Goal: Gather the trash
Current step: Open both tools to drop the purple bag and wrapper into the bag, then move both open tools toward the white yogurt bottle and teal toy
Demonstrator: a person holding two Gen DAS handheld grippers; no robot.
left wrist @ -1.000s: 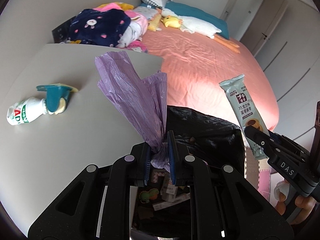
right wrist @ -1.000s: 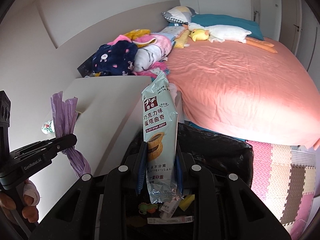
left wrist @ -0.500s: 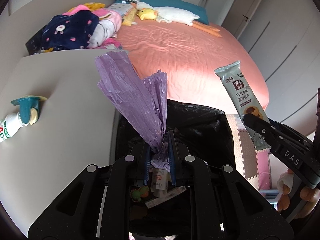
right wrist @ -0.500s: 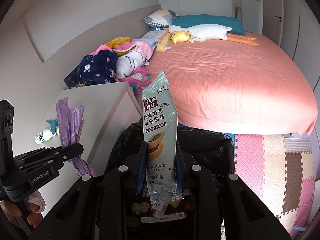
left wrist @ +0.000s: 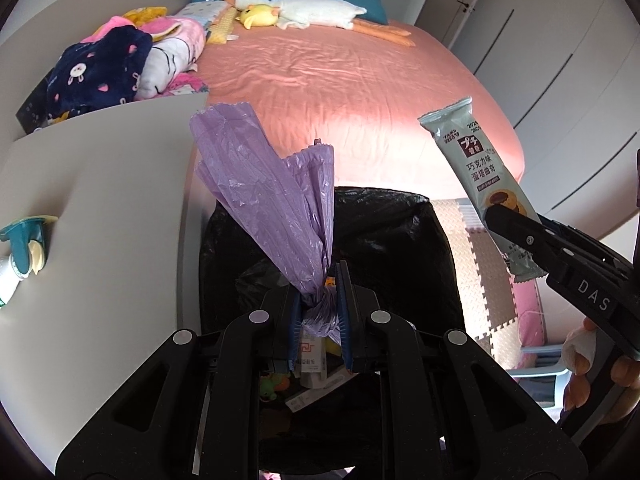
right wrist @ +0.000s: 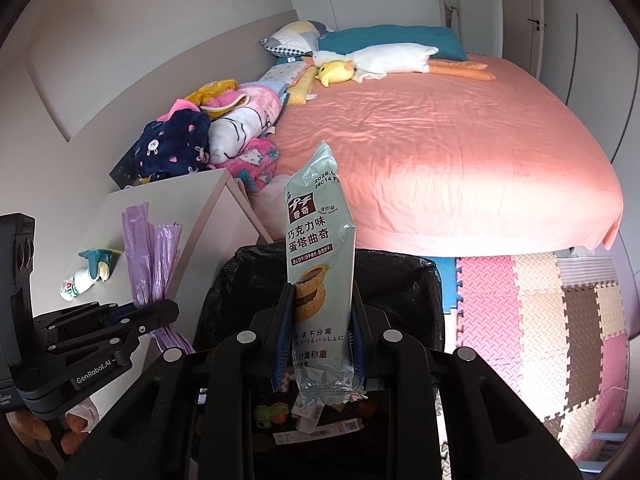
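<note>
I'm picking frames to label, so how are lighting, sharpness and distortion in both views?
Left wrist view: sharp, fisheye-bent, dark corners; bright glare on the pink bedsheet, trash bin interior dark. Right wrist view: same curving, snack wrapper print readable, foil slightly shiny, bin contents dim.

Left claw (left wrist: 320,312): tilted steeply downward, jaws nearly closed, both pads pinching a bunched load. Bare fingers (right wrist: 38,432) of the person's left hand wrap its handle from below.
Right claw (right wrist: 320,336): tilted steeply downward, jaws narrow, pads pressing either side of a flat load. Fingers (left wrist: 580,376) of the right hand grip its handle.
</note>
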